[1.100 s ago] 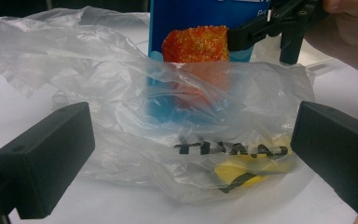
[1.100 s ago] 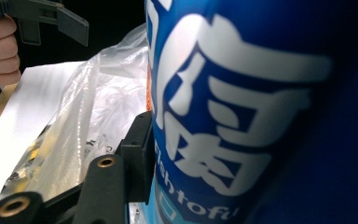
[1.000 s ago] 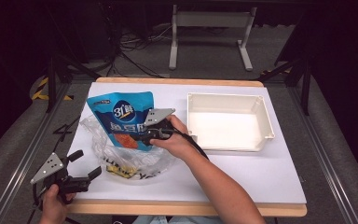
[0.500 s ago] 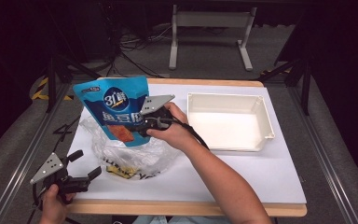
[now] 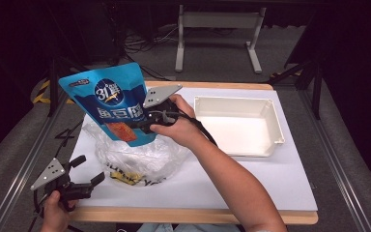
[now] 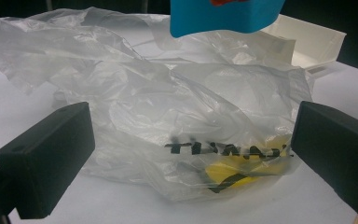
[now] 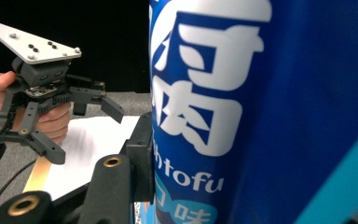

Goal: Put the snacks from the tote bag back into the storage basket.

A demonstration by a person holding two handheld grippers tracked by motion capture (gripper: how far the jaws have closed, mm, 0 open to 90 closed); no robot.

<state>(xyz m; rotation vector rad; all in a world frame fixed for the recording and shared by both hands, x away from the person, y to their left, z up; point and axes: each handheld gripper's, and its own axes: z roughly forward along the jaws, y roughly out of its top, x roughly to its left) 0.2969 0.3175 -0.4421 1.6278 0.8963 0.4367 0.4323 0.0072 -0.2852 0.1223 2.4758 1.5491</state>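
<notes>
Above the left half of the bench, the blue snack pouch (image 5: 110, 108) hangs upright in the air, its long axis running up and down, held clear over the crumpled clear plastic bag (image 5: 135, 154) it appears to have come out of. The right tool (image 5: 145, 124) pinches the pouch at its lower right edge, jaws pressed onto the foil; in the right gripper view the blue printed face sits hard against one black jaw. The white tray (image 5: 239, 126) lies to the right of the pouch, open and with nothing in it, well apart from the bag, so the likely next move is a sideways carry to the right and a set-down, and the right hand is the nearer one for it. The left tool (image 5: 84, 169) rests low at the near left corner of the bench, jaws spread and holding nothing, pointing toward the bag (image 6: 168, 121) without touching it.
</notes>
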